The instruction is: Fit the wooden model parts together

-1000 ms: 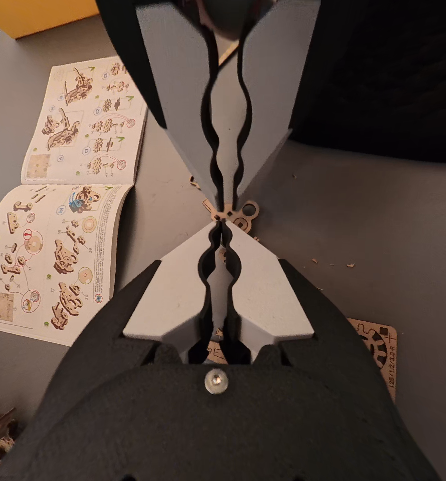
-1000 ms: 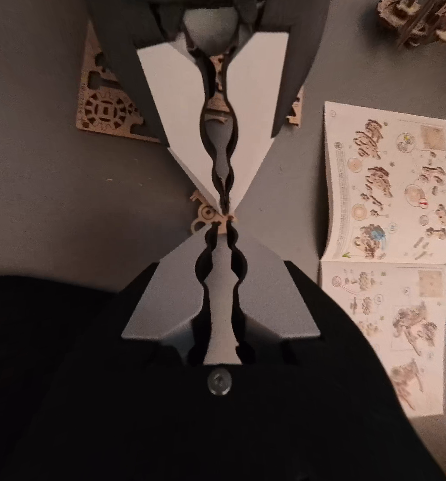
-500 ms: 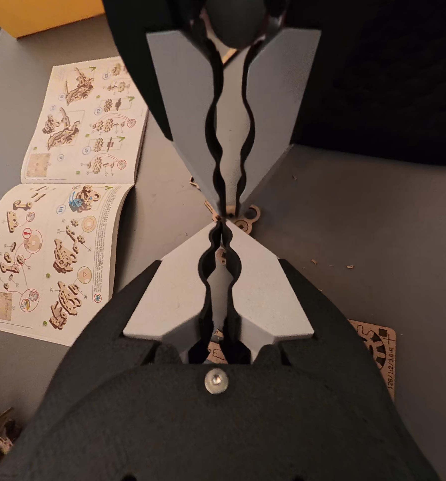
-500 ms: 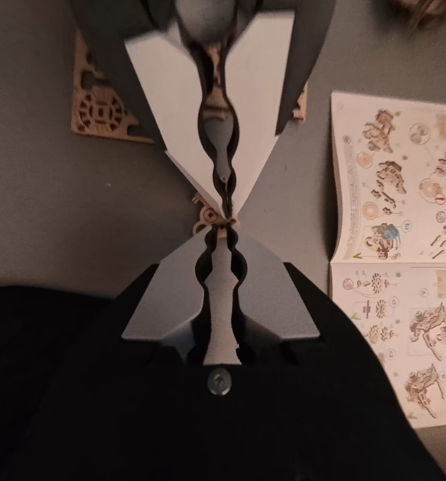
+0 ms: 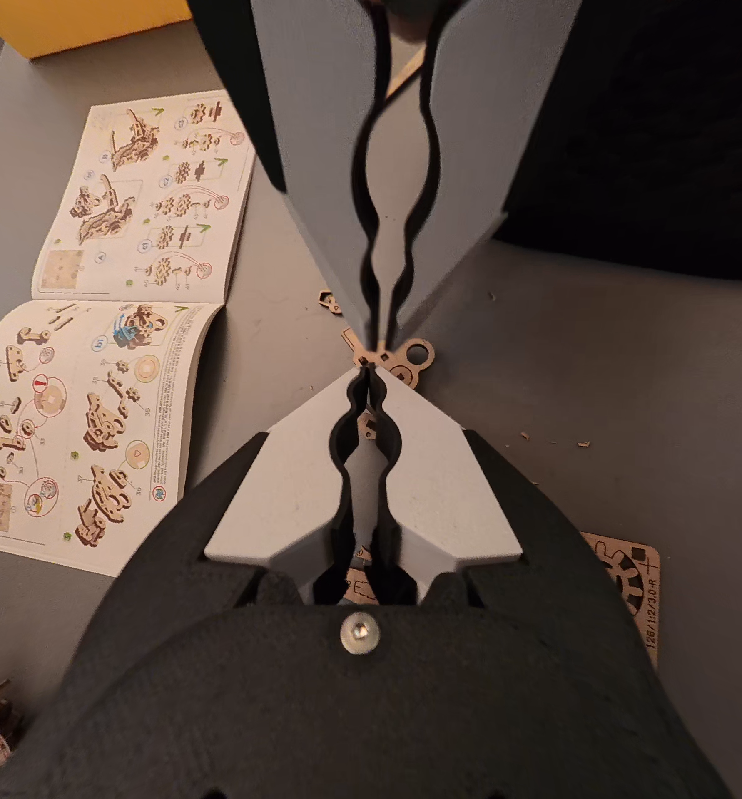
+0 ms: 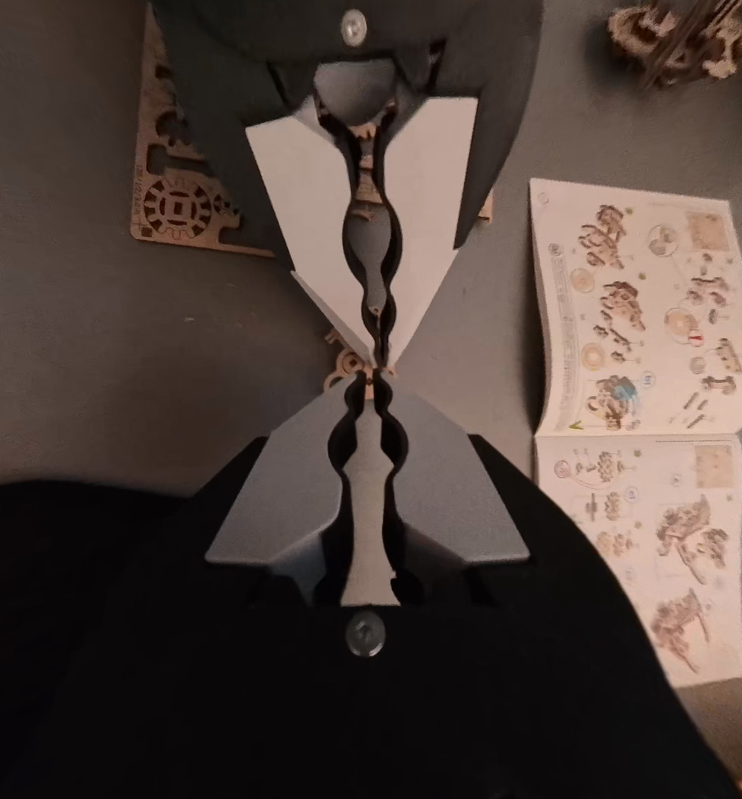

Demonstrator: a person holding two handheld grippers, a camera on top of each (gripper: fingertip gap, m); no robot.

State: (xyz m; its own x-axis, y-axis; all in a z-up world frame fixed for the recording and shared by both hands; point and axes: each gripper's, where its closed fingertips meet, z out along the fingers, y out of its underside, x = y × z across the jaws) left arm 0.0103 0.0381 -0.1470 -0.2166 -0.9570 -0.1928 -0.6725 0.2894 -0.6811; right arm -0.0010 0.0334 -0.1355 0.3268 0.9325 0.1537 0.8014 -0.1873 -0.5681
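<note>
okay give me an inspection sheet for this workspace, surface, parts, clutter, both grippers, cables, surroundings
Surface: grey table, a few wood crumbs.
Job's things: flat wooden part pinched at both tips; cut-out wooden sheet; part-built model.
Clutter: open instruction booklet.
Grippers: left gripper and right gripper closed, tip to tip on the part.
Cables: nothing seen.
Surroundings: yellow box; black mass, unidentifiable.

Table (image 5: 577,367): booklet (image 5: 114,328) open, L side in L wrist view. Cut-out sheet (image 5: 629,579) near R, under L gripper (image 5: 367,372). Flat part (image 5: 397,361) centre, betw. L gripper & R gripper (image 5: 380,341) tips. Box (image 5: 79,21) far L corner.
</note>
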